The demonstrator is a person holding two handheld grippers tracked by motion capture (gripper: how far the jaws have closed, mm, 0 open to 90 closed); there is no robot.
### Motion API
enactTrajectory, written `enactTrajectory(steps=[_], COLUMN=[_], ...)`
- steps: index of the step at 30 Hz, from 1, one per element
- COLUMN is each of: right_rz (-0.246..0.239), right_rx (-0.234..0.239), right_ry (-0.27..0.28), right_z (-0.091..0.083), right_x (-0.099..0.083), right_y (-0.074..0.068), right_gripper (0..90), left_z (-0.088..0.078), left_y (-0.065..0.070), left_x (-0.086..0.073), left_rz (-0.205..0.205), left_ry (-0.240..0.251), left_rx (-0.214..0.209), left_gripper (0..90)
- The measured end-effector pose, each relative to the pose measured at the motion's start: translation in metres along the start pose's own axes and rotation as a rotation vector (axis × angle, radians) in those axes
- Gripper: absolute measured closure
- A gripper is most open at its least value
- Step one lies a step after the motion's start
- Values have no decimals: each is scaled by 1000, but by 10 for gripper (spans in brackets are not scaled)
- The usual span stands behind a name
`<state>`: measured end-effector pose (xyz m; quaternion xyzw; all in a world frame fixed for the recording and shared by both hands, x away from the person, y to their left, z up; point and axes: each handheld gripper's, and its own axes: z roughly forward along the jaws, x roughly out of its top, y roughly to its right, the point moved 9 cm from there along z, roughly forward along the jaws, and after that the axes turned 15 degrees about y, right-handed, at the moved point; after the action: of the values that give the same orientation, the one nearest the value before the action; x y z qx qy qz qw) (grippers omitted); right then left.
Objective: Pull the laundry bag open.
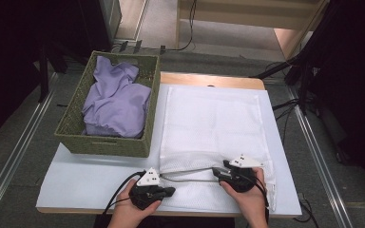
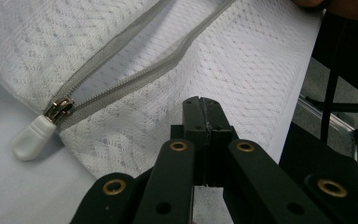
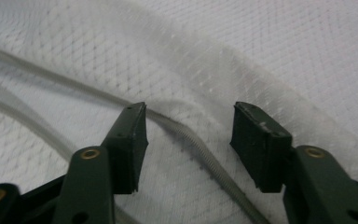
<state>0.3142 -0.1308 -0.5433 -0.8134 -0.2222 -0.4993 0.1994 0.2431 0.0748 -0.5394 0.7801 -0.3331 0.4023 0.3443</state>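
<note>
White mesh laundry bag is lying flat on desk, w/ its zipper half open at the near edge. Left tool is sitting by the zipper pull, jaws pressed together, gripping nothing. Right tool is standing spread, straddling the zipper w/o pinching it.

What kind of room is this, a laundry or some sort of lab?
Probably a lab or recording studio set up for laundry work: a white board table holding a mesh laundry bag and wicker basket, with cables and dark stands around it.
</note>
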Motion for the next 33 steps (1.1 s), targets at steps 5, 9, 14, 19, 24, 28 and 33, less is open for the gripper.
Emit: enactTrajectory(steps=[5,9,14,19,24,28,33], right_rz=[-41,-51,-56,13,27,-50,-52], right_rx=[-30,-72,-73,-106,-53,-43,-98], right_ry=[-23,-28,-9,13,43,19,-5], right_z=[-9,-17,-22,-27,-26,-20,-12], right_x=[-7,-12,-13,-11,-7,-10,-8], right_y=[2,8,8,14,9,2,4], right_gripper=[296,257,435,718,566,470,413], left_z=[0,0,0,0,0,0,0], left_y=[0,-1,-1,-1,-2,-2,-2], left_x=[0,0,0,0,0,0,0], left_rz=[-5,-10,-14,-16,-29,-31,-33], left_ry=[-1,-2,-5,-1,-7,-7,-7], left_rx=[-6,-9,-12,-13,-18,-18,-19], left_gripper=[900,900,900,900,900,900,900])
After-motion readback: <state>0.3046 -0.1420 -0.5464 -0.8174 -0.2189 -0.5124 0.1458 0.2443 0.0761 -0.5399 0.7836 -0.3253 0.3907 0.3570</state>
